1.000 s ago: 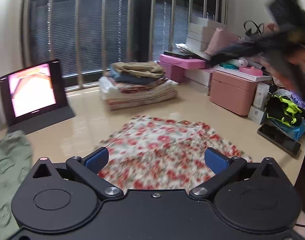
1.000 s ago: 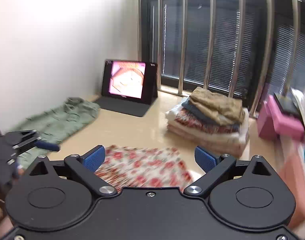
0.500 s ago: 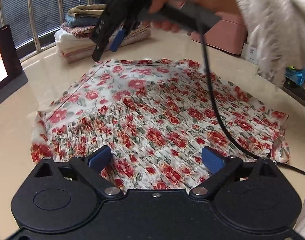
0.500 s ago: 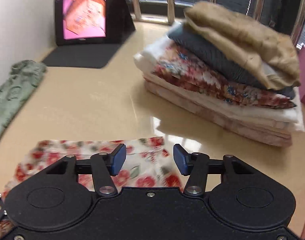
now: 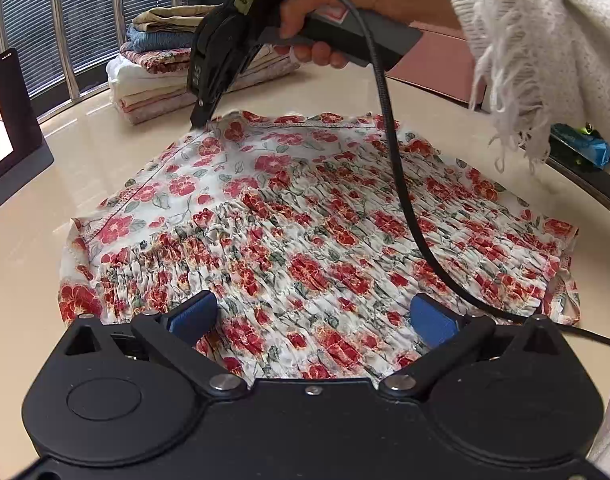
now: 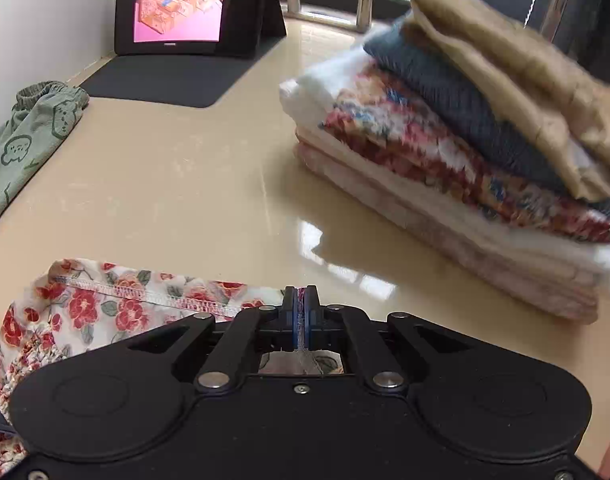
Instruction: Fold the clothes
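The floral garment (image 5: 305, 220) lies spread flat on the glossy beige floor (image 5: 33, 240), its smocked, gathered band nearest the left wrist camera and a plain hemmed panel at the far side.

Right gripper (image 6: 301, 308): jaws have just been closing and now stand clamped together on the garment's far corner — a thin fold of the printed fabric shows pinched between the blue pads (image 6: 292, 316). In the left wrist view the same tool comes down steeply from above, its tip meeting the cloth at the far left corner, held by a hand (image 5: 345, 12) with a white fringed knit sleeve (image 5: 545, 40) above it. A black cable (image 5: 401, 184) hangs from the handle and trails across the garment.

Left gripper (image 5: 311, 316): jaws spread wide, blue pads well apart, poised over the near edge of the garment. Fabric shows between the pads, but whether they touch it cannot be told — nothing is gripped.

Surroundings: a stack of folded clothes (image 6: 465, 152) sits on the floor just beyond the gripped corner, tan piece on top, blue knit below, then floral and white layers. A tablet (image 6: 177, 4) stands lit on a dark mat near the wall. A green printed garment (image 6: 21, 140) lies unfolded at the left.
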`<state>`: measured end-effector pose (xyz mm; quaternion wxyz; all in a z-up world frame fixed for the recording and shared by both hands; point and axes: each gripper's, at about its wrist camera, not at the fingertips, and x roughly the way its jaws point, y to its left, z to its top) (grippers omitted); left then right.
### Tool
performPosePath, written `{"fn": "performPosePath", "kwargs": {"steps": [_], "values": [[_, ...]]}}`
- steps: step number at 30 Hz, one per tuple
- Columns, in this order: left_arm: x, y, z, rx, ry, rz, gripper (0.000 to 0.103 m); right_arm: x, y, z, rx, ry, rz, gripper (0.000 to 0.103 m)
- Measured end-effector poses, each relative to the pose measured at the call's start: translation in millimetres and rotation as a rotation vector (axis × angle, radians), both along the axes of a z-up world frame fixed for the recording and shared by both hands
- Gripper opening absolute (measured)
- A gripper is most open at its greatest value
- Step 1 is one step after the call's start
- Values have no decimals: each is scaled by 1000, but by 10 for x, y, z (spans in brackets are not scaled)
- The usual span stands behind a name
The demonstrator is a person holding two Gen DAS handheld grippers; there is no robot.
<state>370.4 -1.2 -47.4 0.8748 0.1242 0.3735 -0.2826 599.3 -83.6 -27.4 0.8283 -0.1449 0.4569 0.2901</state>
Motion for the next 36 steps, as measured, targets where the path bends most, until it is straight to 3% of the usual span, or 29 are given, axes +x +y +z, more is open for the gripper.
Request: {"fn": "performPosePath", "kwargs": {"steps": [4, 7, 10, 16, 20, 21, 22, 27, 31, 34, 36], "values": [[-13, 82, 36, -67, -5, 39, 103, -267, -134, 342, 88, -80, 0, 1], [-129, 234, 163, -154, -58, 100, 103, -686, -275, 664, 142, -154, 36, 1], [-296, 403, 307, -175, -106, 158, 103, -1208, -377, 844, 161, -206, 77, 1], [-504, 727, 410, -204, -85, 268, 103, -2087, -369, 469, 125, -112, 147, 3], [-453, 832, 465, -218, -57, 334, 103, -2415, -546, 367, 182, -95, 103, 39], [-427, 868, 502, -226, -51, 345, 103, -2464, -607, 370, 205, -99, 83, 47], [-387, 890, 541, -229, -44, 359, 103, -2468, -687, 396, 235, -106, 53, 48], [-60, 978, 725, -296, 28, 454, 103, -2192, -1145, 440, 284, -75, -206, 49], [413, 905, 706, -376, 170, 541, 103, -1766, -1523, 333, 384, 27, -471, 49], [714, 820, 610, -369, 237, 592, 97, -1509, -1643, 214, 457, 105, -600, 49], [858, 775, 517, -343, 276, 623, 83, -1397, -1659, 138, 478, 135, -652, 49]]}}
